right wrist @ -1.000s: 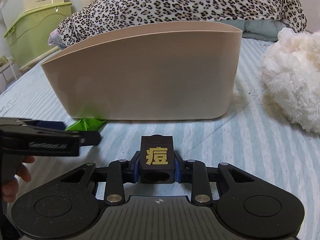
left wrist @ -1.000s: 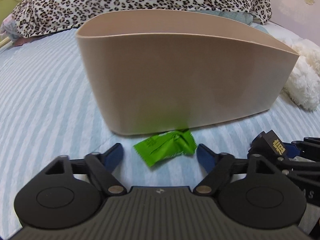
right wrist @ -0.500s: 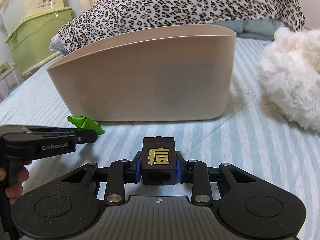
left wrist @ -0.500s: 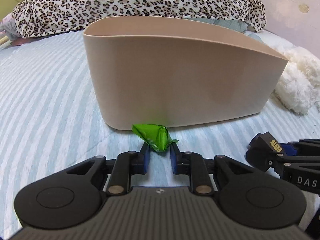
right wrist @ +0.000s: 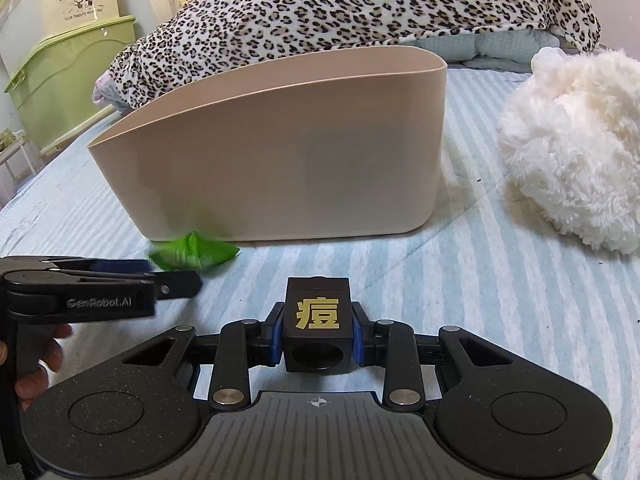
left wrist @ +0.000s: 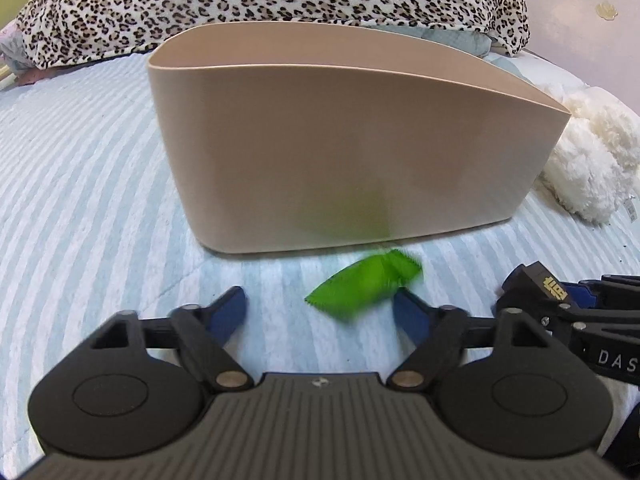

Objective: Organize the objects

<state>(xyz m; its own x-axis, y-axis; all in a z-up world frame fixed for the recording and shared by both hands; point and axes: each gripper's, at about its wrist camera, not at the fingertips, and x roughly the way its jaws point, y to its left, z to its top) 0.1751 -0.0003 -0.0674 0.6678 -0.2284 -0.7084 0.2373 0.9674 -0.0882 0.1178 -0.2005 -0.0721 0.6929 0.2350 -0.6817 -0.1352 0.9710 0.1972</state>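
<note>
A green wrapped packet [left wrist: 362, 287] shows blurred just in front of the beige tub [left wrist: 340, 152], near my left gripper's right finger. My left gripper [left wrist: 320, 312] is open and holds nothing; the packet is free between its spread fingers. In the right wrist view the packet [right wrist: 192, 254] lies at the tub's [right wrist: 280, 152] base by the left gripper's tip. My right gripper [right wrist: 318, 330] is shut on a black cube [right wrist: 318, 320] with a gold character, held low above the bed; the cube also shows in the left wrist view [left wrist: 536, 286].
A striped light-blue bedsheet [left wrist: 80, 200] covers the bed. A leopard-print blanket [right wrist: 360, 8] lies behind the tub. A white fluffy plush [right wrist: 572, 152] sits right of the tub. Green storage boxes [right wrist: 60, 72] stand at the far left.
My left gripper, shut on the green packet half a second ago, has opened and the packet has come free, shifting right. My right gripper keeps the cube and has barely moved.
</note>
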